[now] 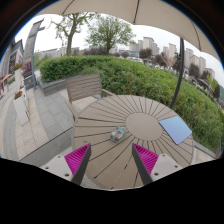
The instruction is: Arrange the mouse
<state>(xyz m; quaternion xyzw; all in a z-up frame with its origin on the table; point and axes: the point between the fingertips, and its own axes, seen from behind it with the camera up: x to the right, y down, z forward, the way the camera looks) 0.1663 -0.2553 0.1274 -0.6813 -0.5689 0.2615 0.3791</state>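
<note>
A small grey-green mouse [118,133] lies on the round slatted wooden table [100,125], ahead of my fingers and slightly left of a blue-grey mouse pad [176,129] that rests near the table's right rim. My gripper [113,160] hovers over the near part of the table, open, with its two magenta pads [77,157] wide apart and only bare slats between them. The mouse sits well beyond the fingertips, untouched.
A wooden bench [84,86] stands behind the table on the left. A green hedge [120,72] runs across the back, with trees and buildings beyond. A parasol pole [182,70] rises at the right, its canopy overhead. Paved ground [35,120] lies to the left.
</note>
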